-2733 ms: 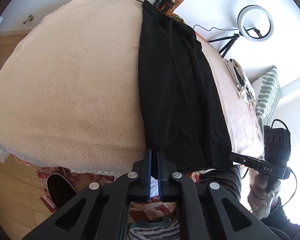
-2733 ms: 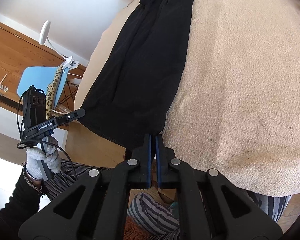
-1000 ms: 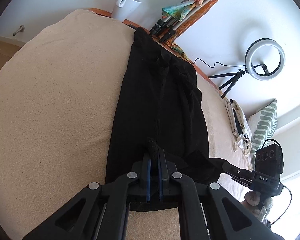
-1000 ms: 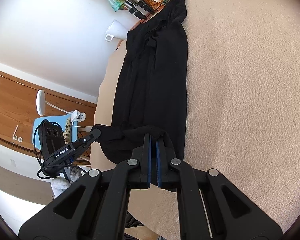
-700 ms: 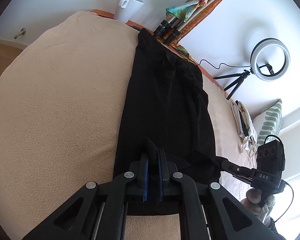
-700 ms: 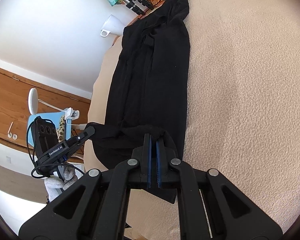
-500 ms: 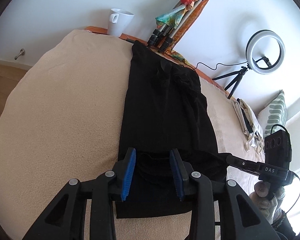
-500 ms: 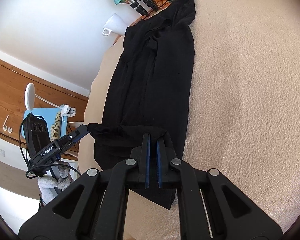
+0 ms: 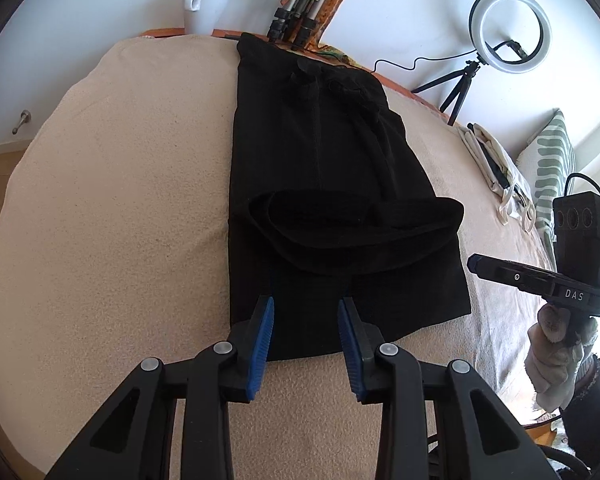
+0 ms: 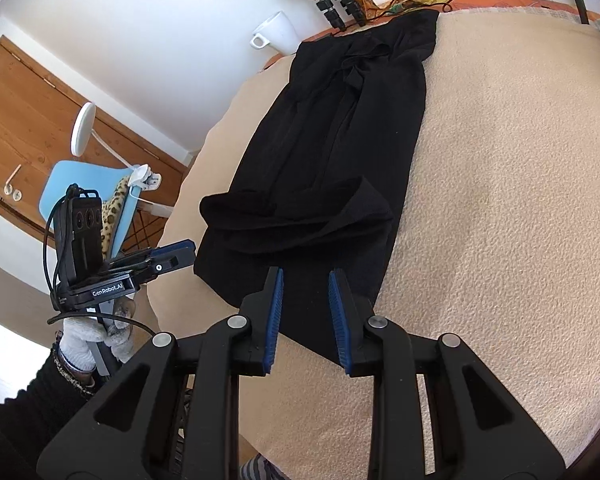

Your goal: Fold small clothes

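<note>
- A white ceramic mug (image 9: 205, 8) stands at the far edge of the surface, left of the garment's far end; the right wrist view shows it (image 10: 274, 34) beside a wooden edge.
- A beige fleecy blanket (image 9: 112, 184) covers the work surface and spreads wide on both sides of the cloth (image 10: 508, 184).
- The long black fabric garment (image 9: 320, 152) lies lengthwise down the middle of the blanket, its far end near the mug and a bundle of tripod legs (image 9: 292, 28).
- The garment's near end is turned back over itself: a loose, rounded fold (image 9: 352, 224) lies across the cloth, with a flat strip of black fabric nearer than it. The right wrist view shows the same fold (image 10: 300, 216) crumpled and uneven.
- The left gripper (image 9: 306, 322), black with blue pads, is spread wide and holds nothing; its tips hang over the garment's near edge.
- The right gripper (image 10: 305, 294) is likewise spread wide with nothing between its blue pads, over the near right corner of the cloth.
- In the left wrist view the right gripper (image 9: 476, 266) sits off the garment's right edge, in a gloved hand (image 9: 556, 344).
- A round ring light on a small tripod (image 9: 508, 26) stands far right, with a green-striped cushion (image 9: 552, 168) below it.
</note>
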